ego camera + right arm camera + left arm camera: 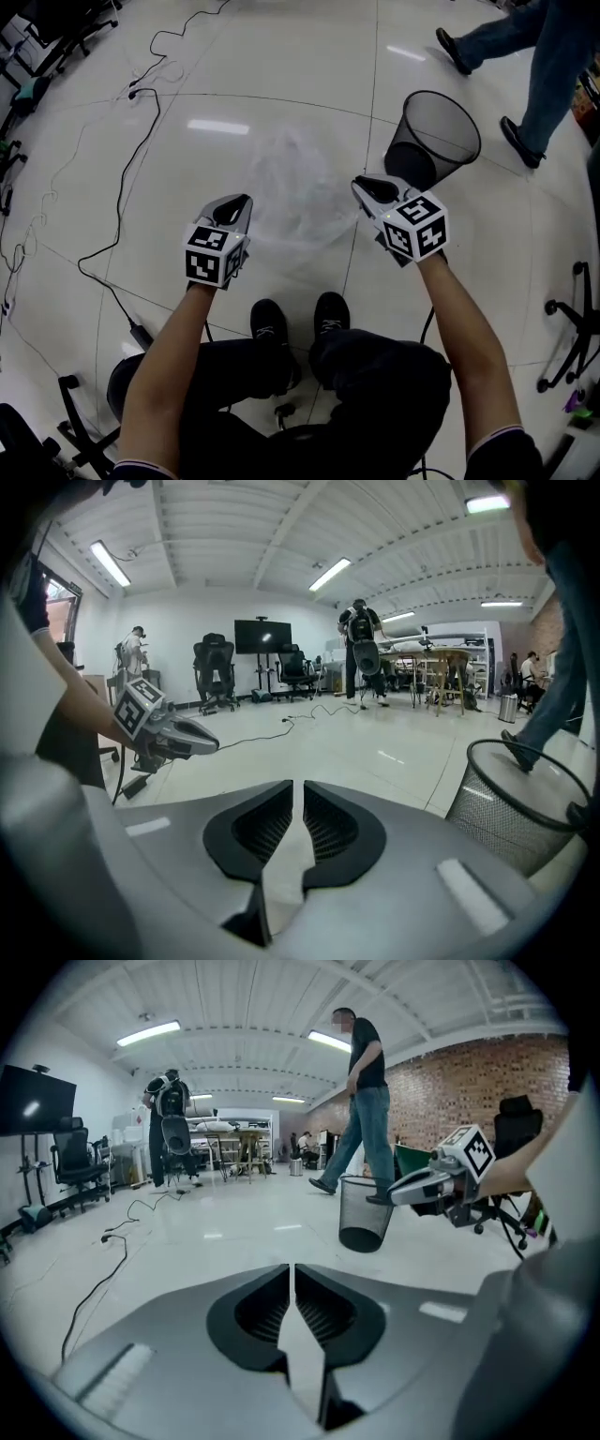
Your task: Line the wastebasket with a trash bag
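Glossy white floor (281, 84). The bag (298, 192) stretches between the tongs. The left tongs (242, 202) are pressed together on its edge, the right tongs (360, 186) a crack apart around the film. The basket (417, 150), just beyond the right tongs, stands unlined, so the lining looks barely begun.

Thin translucent plastic trash bag (298, 192), crinkled and faintly shiny, against a glossy pale tiled floor (281, 75) that mirrors the ceiling lights; beside it, a matt black wire-mesh metal wastebasket (431, 141) with a smooth rim. The left tongs (246, 199) and right tongs (357, 184) have smooth matt grey plastic shells with black ribbed inner pads (330, 832), and each carries a matt marker cube (417, 228) printed in black and white squares. Dark matt cloth trousers (375, 361), black shoes (270, 323), and thin black rubbery cables (131, 141) on the floor.
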A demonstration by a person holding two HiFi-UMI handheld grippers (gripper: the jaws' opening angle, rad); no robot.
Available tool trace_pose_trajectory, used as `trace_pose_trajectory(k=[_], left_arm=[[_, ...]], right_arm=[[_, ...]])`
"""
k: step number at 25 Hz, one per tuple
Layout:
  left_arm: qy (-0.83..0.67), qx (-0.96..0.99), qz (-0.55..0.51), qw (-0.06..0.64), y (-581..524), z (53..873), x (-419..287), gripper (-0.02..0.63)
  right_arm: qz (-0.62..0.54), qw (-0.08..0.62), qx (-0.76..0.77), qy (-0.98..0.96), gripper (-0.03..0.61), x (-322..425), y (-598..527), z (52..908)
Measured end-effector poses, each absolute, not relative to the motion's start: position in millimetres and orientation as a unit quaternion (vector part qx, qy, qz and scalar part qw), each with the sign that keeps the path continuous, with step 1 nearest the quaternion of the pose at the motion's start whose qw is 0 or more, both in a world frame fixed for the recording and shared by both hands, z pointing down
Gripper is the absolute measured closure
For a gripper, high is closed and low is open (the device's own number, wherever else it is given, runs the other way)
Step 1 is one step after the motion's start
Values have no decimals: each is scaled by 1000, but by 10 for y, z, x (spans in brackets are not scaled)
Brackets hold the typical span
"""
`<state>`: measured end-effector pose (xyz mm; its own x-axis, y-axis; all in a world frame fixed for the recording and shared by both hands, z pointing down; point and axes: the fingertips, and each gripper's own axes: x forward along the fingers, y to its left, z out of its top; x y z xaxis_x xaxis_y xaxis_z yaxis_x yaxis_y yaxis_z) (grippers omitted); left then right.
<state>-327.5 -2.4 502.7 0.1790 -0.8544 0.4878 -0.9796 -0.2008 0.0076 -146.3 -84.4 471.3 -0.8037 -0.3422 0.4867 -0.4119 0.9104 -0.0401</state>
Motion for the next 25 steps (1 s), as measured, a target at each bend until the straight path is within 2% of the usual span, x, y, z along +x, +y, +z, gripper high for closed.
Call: trace_pose_trajectory(k=[8,12,19,25], left_arm=[[-619,719,235,212,277,5749,-3669,555],[-618,702,261,238,409,6089,-3811,526],[-579,696,310,290,592,6639,-3784,409],[-557,696,360,276,477,6873,-3794,387]], right_arm=[[89,325,189,-922,505,-1353,-825,5670],[106,337,192,-916,492,-1295,-804,5927],[116,348,193,-910,480,-1213,-722,6114],[118,344,196,-910,480,-1135,-678,6123]])
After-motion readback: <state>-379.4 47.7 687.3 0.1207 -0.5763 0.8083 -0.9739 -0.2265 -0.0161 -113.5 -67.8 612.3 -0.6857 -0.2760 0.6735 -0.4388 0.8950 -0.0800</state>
